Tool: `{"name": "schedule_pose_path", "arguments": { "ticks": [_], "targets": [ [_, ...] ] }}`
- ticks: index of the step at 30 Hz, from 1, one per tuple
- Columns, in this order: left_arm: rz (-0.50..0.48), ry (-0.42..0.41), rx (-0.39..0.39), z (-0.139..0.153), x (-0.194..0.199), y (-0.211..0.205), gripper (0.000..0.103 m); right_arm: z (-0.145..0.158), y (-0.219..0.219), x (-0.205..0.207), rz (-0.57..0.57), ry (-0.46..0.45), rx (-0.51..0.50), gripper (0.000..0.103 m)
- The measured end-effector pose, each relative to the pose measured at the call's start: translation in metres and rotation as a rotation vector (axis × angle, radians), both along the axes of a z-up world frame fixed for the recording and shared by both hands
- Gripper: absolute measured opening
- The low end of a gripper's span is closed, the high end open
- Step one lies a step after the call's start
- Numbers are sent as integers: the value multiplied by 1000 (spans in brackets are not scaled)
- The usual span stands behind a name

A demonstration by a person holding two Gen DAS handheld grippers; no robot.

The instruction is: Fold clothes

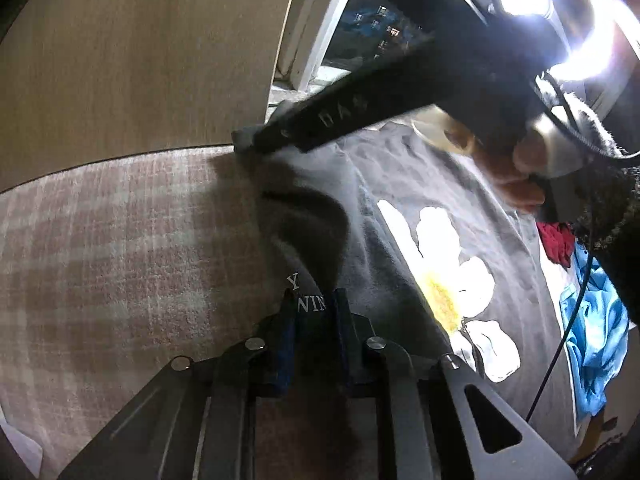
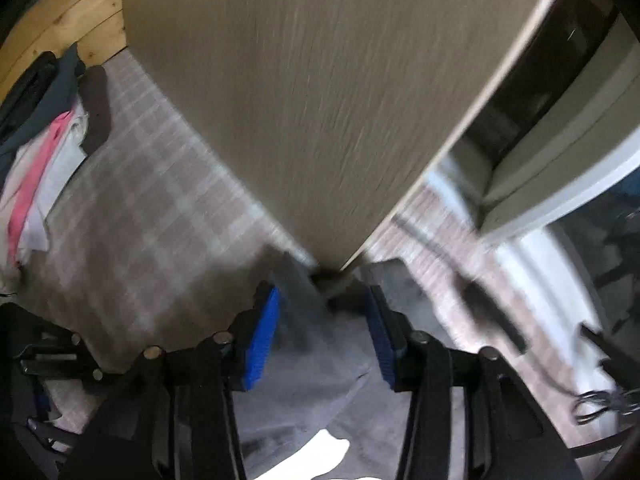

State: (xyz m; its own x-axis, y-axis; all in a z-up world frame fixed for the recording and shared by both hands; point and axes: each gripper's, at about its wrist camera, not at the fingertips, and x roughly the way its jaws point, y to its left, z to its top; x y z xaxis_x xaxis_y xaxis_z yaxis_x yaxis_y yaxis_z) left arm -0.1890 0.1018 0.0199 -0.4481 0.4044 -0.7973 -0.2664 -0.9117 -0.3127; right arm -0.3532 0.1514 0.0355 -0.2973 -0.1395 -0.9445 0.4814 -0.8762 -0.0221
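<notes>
Blue-padded fingers of the left gripper [image 1: 312,308] stand close together at the near edge of the grey cotton shirt with a white flower print [image 1: 400,208]; dark cloth bearing white letters sits between them, so they look pinched on a fold of it, though the contact itself is in shadow. From there the shirt runs away to the far right across the pink-and-white checked bedcover [image 1: 120,240], its long axis pointing toward the right gripper [image 1: 244,140], which meets the far corner by the pale wooden panel [image 1: 140,60]. In its own view, the right gripper's [image 2: 324,308] fingers stand apart with grey cloth between the pads; whether they grip is unclear. A stack of folded clothes [image 2: 44,152] lies far left.
</notes>
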Motion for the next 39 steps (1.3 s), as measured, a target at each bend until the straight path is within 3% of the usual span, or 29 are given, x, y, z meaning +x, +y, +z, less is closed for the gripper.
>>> {"name": "schedule_pose_path", "arguments": {
  "ticks": [1, 8, 11, 13, 15, 18, 21, 25, 27, 34, 39],
  "targets": [
    [-2, 9, 1, 2, 1, 0, 11, -1, 2, 3, -1, -1, -7, 5],
    [23, 87, -27, 18, 13, -2, 7, 54, 50, 29, -131, 202, -243, 3],
    [50, 49, -64, 8, 8, -3, 8, 64, 68, 21, -232, 315, -227, 3],
    [73, -12, -76, -6, -1, -6, 12, 57, 70, 5, -263, 257, -197, 3],
    [100, -1, -63, -1, 0, -13, 22, 56, 71, 5, -260, 232, -214, 3],
    [143, 26, -26, 14, 6, -28, 22, 57, 62, 20, -191, 201, -248, 4],
    [181, 52, 8, 30, 13, -42, 22, 42, 39, 37, -92, 112, -275, 4],
    [183, 87, 2, 59, 47, -56, 22, -6, 2, 43, 2, 25, -146, 4],
    [181, 110, -10, 76, 67, -63, 22, -19, -5, 39, -11, 43, -106, 4],
    [194, 118, -18, 111, 168, -84, 23, 52, 35, 101, -103, 63, -269, 5],
    [243, 102, -22, 129, 240, -91, 23, 117, 75, 166, -163, 80, -422, 24]
  ]
}}
